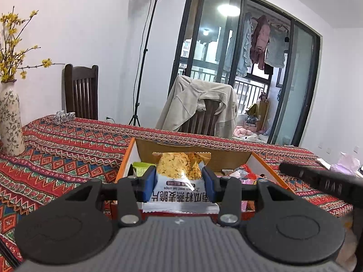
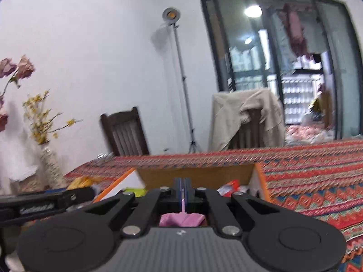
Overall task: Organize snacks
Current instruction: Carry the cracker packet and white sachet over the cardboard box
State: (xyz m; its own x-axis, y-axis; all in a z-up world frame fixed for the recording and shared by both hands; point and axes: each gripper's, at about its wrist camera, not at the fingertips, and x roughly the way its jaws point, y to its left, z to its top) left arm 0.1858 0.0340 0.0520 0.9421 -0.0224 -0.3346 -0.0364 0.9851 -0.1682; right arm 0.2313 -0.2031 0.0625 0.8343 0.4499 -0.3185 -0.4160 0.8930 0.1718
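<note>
My left gripper (image 1: 179, 179) is shut on a white oat crisp packet (image 1: 179, 172) and holds it upright over the open orange-rimmed cardboard box (image 1: 127, 156). The box holds a green packet (image 1: 141, 167) and red and pink snack packets (image 1: 245, 174). My right gripper (image 2: 182, 188) is shut on the thin edge of a pink packet (image 2: 181, 218), just in front of the same box (image 2: 261, 176). The right gripper's arm shows at the right of the left wrist view (image 1: 317, 176); the left gripper's arm shows at the left of the right wrist view (image 2: 45, 200).
The table carries a red patterned cloth (image 1: 68, 149). A patterned vase with yellow flowers (image 1: 10, 124) stands at the left. Two dark chairs (image 1: 81, 90) stand behind the table, one draped with a beige jacket (image 1: 199, 104). A lamp stand (image 1: 140, 68) is behind.
</note>
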